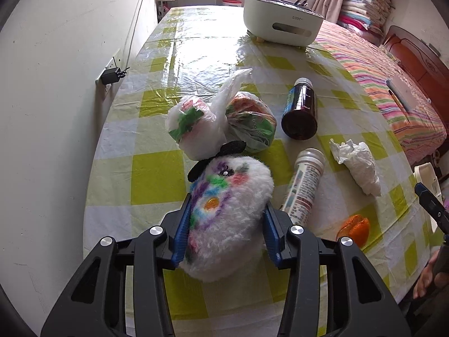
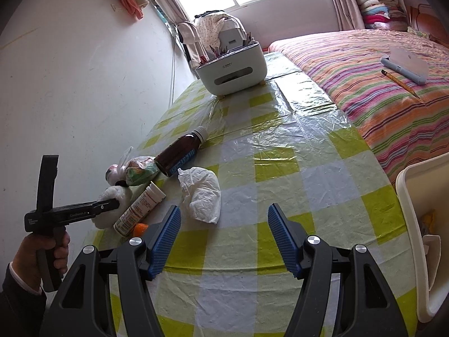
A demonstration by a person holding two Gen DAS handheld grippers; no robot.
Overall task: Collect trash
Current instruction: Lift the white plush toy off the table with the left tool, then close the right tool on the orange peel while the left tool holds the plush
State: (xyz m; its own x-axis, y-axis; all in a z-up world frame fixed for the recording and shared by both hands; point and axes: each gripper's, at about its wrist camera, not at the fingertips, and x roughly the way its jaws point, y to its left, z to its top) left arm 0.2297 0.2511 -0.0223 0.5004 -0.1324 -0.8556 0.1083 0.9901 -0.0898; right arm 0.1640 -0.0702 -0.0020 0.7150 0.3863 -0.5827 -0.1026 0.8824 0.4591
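While the left claw (image 1: 227, 219) grips the fluffy white toy (image 1: 228, 213), right claw (image 2: 224, 238) wide, empty above the checked tablecloth (image 2: 280, 168).

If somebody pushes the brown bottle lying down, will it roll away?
Probably. The brown bottle lies on its side and looks round, so a sideways nudge would likely roll it. The glossy tablecloth might let it slide too. It looks rigid, so it probably wouldn't squash.

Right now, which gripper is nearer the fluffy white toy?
Left. The left gripper has its fingers on both sides of the fluffy white toy; the right gripper is off beside it, empty.
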